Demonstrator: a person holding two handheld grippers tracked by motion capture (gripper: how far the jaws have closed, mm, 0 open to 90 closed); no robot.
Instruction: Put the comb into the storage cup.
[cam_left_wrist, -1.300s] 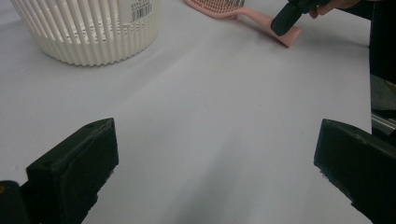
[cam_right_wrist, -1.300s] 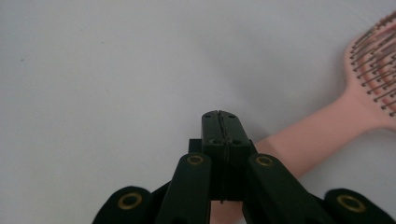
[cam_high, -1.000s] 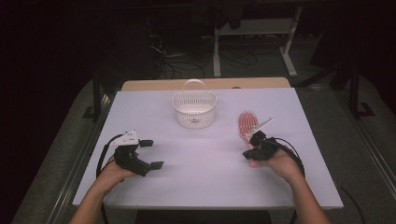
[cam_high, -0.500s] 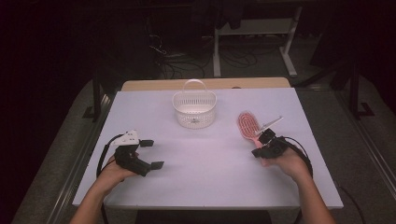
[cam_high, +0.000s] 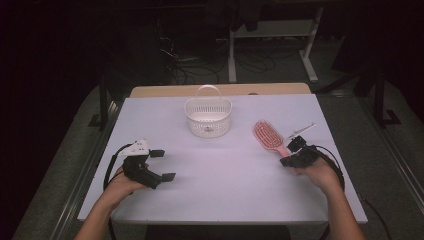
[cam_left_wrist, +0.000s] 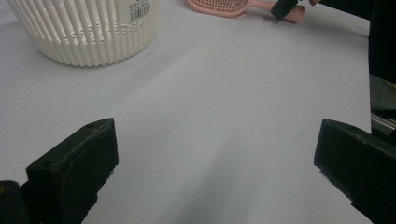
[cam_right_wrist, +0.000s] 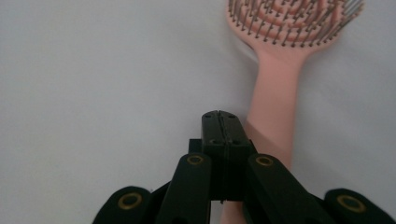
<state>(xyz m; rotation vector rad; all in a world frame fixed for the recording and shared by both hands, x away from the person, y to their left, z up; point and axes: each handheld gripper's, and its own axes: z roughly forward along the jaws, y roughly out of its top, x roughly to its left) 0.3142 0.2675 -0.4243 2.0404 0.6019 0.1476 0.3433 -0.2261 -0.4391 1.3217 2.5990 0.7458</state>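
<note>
Pink plastic hairbrush (cam_high: 270, 137) lies flat on the white table (cam_high: 220, 195), right of the slatted white basket (cam_high: 208, 118) and apart from it, bristles up, handle running toward the right gripper (cam_high: 294, 152). High view: that gripper sits at the handle's end, jaws pressed together, nothing between them; the left gripper (cam_high: 159, 164) rests near the table's left side with jaws spread wide, empty. Left gripper view: basket close at upper left, brush head far off at the top edge. Right gripper view: jaws shut tight just beside the brush handle (cam_right_wrist: 274, 116), not around it (touching or not, I cannot tell). Judged step: approach to the brush, no grip yet. Next move calls for opening the jaws, straddling the handle, then closing; the basket looks the likely destination.
</note>
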